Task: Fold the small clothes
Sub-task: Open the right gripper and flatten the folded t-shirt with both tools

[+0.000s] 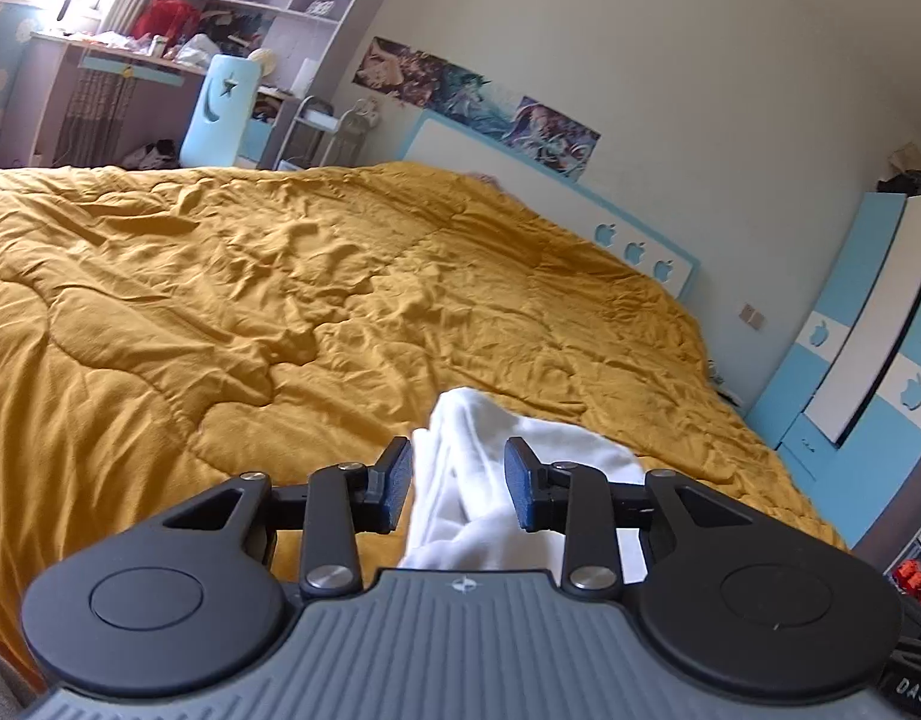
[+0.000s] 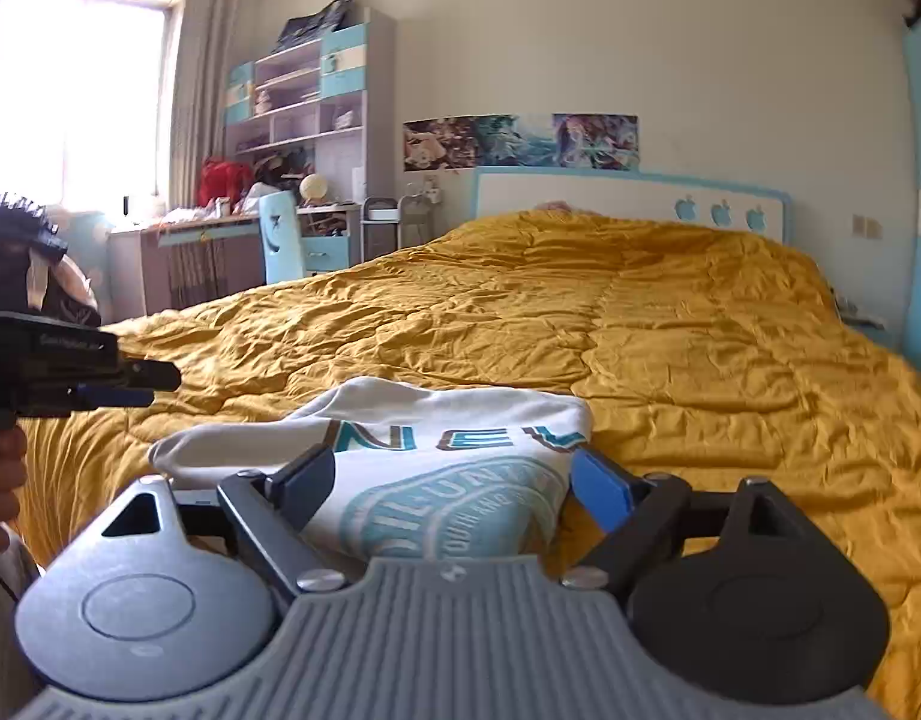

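Observation:
A small white garment with teal lettering and a round teal print [image 2: 454,468] lies folded on the mustard quilt [image 2: 670,324] near the bed's front edge. In the left wrist view it shows as a bunched white cloth [image 1: 460,480]. My left gripper [image 1: 458,483] is open, its blue pads either side of the cloth, apart from it. My right gripper [image 2: 451,483] is open wide just above the garment's near edge. The left gripper also shows in the right wrist view [image 2: 124,387], hovering left of the garment.
The quilt [image 1: 280,300] covers the whole bed up to a white and blue headboard [image 2: 628,198]. A desk, a light blue chair [image 2: 280,234] and shelves stand beyond the bed's left side. A blue and white wardrobe [image 1: 868,324] stands at the right.

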